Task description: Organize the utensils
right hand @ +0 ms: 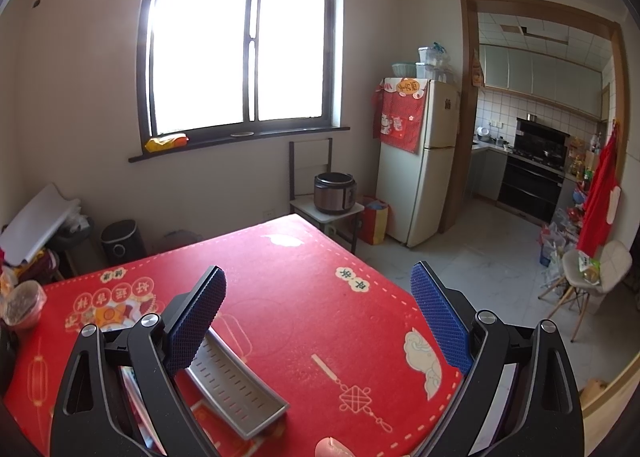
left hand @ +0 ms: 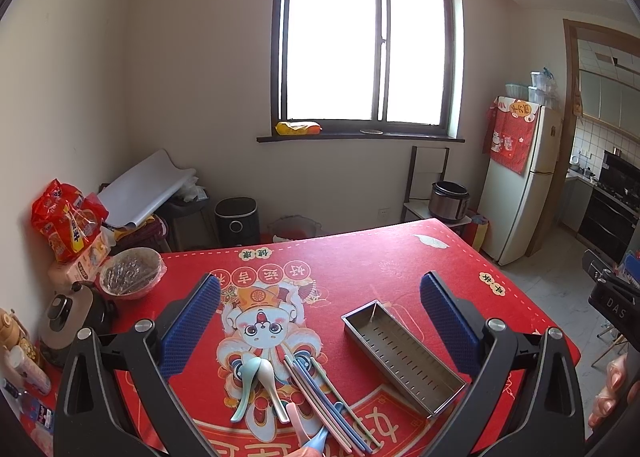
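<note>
Red tablecloth (left hand: 360, 257), nothing sorted yet: spoons (left hand: 256, 381) and chopsticks (left hand: 324, 397) lie loose beside the empty metal tray (left hand: 404, 353). Left gripper (left hand: 320, 321) and right gripper (right hand: 318, 313) both gape wide, holding nothing.

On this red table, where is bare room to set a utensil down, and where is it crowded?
Free: the far half of the red mat, beyond the metal tray, and the strip right of the tray toward the table edge. Crowded: the near middle, where spoons and chopsticks lie left of the tray, and the far-left corner with a covered bowl and snack bags.
</note>
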`<state>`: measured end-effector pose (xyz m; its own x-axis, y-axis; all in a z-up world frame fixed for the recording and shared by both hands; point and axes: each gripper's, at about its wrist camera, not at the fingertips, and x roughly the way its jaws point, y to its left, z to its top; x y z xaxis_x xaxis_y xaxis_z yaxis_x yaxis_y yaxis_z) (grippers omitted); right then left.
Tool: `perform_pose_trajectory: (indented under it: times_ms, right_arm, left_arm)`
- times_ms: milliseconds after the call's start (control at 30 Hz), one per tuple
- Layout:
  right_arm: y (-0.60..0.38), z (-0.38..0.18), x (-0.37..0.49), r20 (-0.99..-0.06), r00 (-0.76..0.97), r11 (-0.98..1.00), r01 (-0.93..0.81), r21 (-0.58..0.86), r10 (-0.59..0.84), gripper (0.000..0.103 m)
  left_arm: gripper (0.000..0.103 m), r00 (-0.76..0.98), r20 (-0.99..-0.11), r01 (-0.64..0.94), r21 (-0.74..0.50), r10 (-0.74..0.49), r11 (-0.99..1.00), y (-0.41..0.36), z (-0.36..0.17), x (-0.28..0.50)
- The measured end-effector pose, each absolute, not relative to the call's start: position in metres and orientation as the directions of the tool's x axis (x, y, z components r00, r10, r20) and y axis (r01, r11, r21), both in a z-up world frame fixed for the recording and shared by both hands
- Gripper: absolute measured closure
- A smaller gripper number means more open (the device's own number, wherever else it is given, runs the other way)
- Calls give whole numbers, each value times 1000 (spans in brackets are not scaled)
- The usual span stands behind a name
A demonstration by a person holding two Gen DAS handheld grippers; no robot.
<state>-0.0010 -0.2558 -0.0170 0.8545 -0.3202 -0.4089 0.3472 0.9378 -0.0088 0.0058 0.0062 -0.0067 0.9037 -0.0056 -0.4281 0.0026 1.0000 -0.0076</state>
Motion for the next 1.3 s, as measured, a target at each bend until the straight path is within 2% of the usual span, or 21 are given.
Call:
perform_pose_trajectory:
  times_ms: [400, 633, 1067, 1300]
  right_arm:
    - [-257, -20, 1, -422, 851, 939, 344, -5, -314, 12]
    - [-257, -31, 11, -464, 847, 954, 299, 15, -258, 12]
    - [-246, -78, 65, -599, 796, 986, 14, 164, 88, 12]
    - [-230, -94, 99, -644, 725, 969, -162, 186, 245, 13]
  left_arm:
    - [5, 900, -435, 2, -6, -5, 1000, 4, -7, 4]
    - [5, 884, -466, -17, 3, 16, 1000, 5, -14, 7]
    - [5, 799, -560, -223, 65, 220, 973, 15, -40, 20]
    - [5, 743, -584, -352, 75, 327, 933, 20, -48, 21]
